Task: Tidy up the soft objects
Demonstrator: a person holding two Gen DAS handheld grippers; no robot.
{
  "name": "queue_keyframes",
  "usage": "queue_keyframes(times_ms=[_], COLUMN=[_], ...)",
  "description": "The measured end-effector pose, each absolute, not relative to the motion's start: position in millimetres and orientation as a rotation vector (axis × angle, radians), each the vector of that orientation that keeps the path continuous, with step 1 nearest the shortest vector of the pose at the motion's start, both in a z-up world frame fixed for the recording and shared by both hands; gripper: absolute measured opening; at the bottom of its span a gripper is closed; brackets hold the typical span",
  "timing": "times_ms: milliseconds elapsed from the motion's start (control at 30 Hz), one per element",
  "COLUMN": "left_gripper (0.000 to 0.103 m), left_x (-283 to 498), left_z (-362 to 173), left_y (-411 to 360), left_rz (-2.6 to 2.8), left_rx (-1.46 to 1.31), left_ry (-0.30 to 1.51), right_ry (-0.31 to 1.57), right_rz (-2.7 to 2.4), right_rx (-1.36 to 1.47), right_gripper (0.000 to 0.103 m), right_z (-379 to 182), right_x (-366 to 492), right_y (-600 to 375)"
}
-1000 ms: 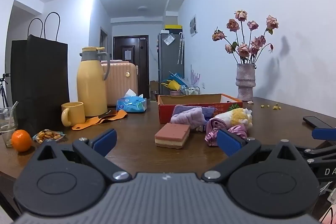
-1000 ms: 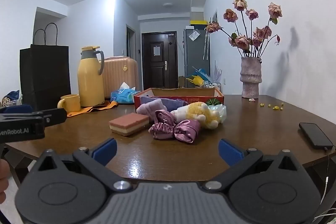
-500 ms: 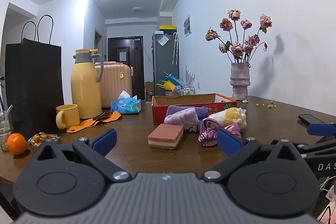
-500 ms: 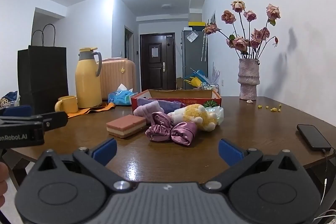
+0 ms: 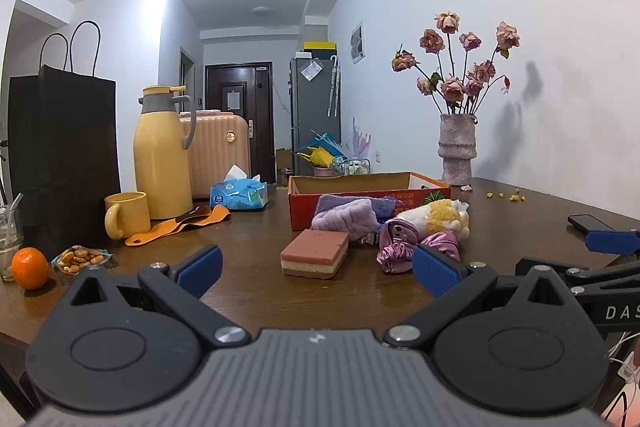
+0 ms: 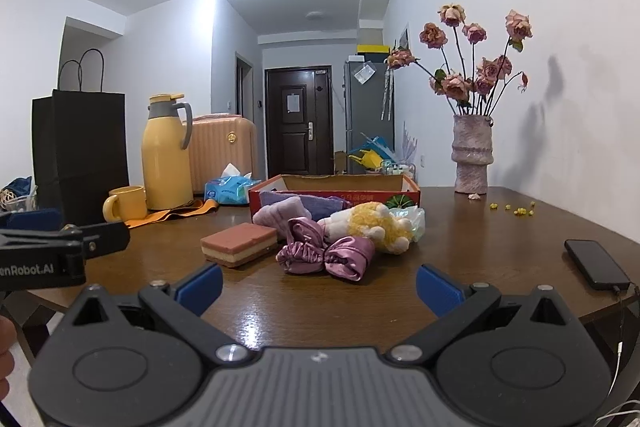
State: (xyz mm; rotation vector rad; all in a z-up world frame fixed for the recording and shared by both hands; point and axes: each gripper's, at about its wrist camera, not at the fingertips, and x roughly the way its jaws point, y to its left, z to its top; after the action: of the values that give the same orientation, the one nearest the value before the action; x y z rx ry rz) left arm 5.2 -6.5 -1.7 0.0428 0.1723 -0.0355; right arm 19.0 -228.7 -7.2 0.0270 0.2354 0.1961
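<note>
A layered pink sponge (image 5: pixel 315 258) (image 6: pixel 240 244), a purple satin scrunchie (image 5: pixel 416 250) (image 6: pixel 324 256), a lilac fluffy headband (image 5: pixel 347 219) (image 6: pixel 280 215) and a yellow-white plush toy (image 5: pixel 438 217) (image 6: pixel 380 225) lie on the brown table in front of an open red cardboard box (image 5: pixel 370 193) (image 6: pixel 334 187). A purple cloth hangs over the box's front. My left gripper (image 5: pixel 316 269) is open and empty, short of the sponge. My right gripper (image 6: pixel 318 287) is open and empty, short of the scrunchie.
At the left stand a yellow thermos (image 5: pixel 162 157), yellow mug (image 5: pixel 128 214), black paper bag (image 5: pixel 64 155), orange (image 5: pixel 30 267), snack packet (image 5: pixel 82 258) and tissue pack (image 5: pixel 239 194). A vase of roses (image 6: pixel 472 159) stands at the far right; a phone (image 6: pixel 596 263) lies near the right edge.
Both grippers have shifted slightly in view, staying open and near the table's front edge. The objects on the table have not moved.
</note>
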Motion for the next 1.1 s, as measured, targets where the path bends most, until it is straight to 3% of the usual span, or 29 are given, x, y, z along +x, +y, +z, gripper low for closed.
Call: queue_keyframes(times_ms=[1100], left_gripper=[0.103], left_x=[5.6], left_z=[-6.8], left_y=[-13.6], left_rz=[-0.056], left_rx=[0.041], left_ry=[0.182], right_ry=[0.248], right_rz=[0.178], right_rx=[0.025], right_gripper=[0.103], right_z=[-10.3], right_x=[22.3], right_y=[-229.1])
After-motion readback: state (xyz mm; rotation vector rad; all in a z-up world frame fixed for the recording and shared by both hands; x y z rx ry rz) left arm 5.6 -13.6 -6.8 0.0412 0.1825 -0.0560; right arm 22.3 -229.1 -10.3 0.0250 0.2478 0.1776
